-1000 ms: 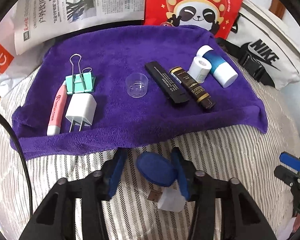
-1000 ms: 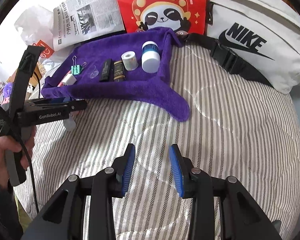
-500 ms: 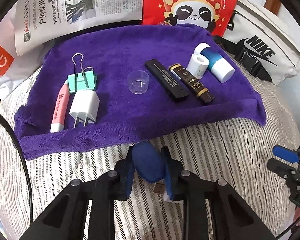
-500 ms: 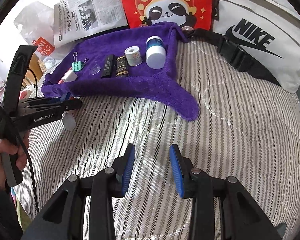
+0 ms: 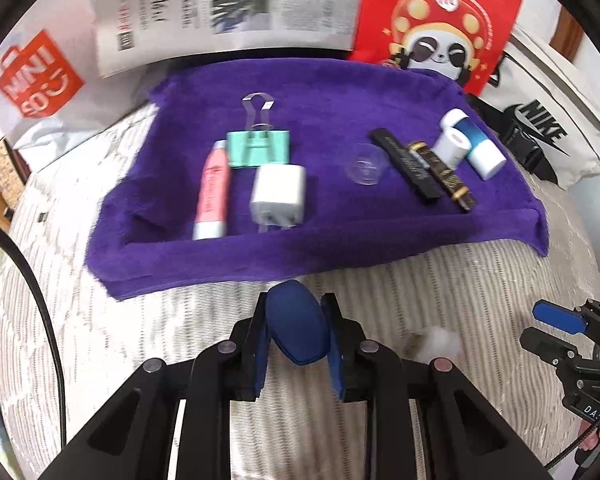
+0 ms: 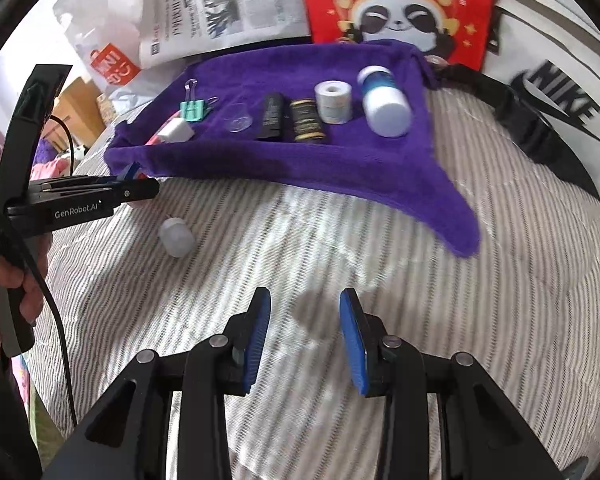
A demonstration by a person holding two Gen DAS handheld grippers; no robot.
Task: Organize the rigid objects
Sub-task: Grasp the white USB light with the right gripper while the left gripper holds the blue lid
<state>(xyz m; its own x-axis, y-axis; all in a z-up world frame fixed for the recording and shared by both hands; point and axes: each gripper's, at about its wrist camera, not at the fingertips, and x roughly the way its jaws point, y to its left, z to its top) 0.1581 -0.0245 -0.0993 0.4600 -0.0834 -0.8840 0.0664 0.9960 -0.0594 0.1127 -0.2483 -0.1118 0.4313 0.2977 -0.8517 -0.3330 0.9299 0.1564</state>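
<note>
In the left wrist view, the left gripper [image 5: 298,330] has its fingers pinched on a dark blue oval object [image 5: 298,330], held above the striped bed cover [image 5: 140,320] just short of the near edge of the purple towel [image 5: 332,92]. On the towel, toward its left edge, a pink tube [image 5: 212,192] lies lengthwise beside a white plug adapter [image 5: 278,196], with a mint binder clip [image 5: 259,148] touching the adapter's far side. Near the towel's middle sits a clear plastic cup [image 5: 367,167]. Toward the right edge a black stick [image 5: 406,166] and a black-and-gold tube [image 5: 442,176] lie side by side, then a small white roll [image 5: 453,146] and a blue-and-white bottle [image 5: 474,144] lying on its side. A small white bottle [image 5: 436,344], blurred, lies on the bed cover right of the gripper. The right gripper [image 5: 560,320] shows at the right margin.

In the right wrist view, the right gripper [image 6: 304,334] hovers over the bed cover [image 6: 460,320] with its fingers spread and nothing between them. The left gripper [image 6: 134,172] reaches to the towel's [image 6: 340,168] near left corner; the blue object it holds is barely visible there. The small white bottle [image 6: 176,236] lies on the cover just below it, off the towel. A newspaper [image 6: 220,8], a red panda bag [image 6: 396,4] and a white Nike bag [image 6: 560,92] lie beyond the towel's far edge.
</note>
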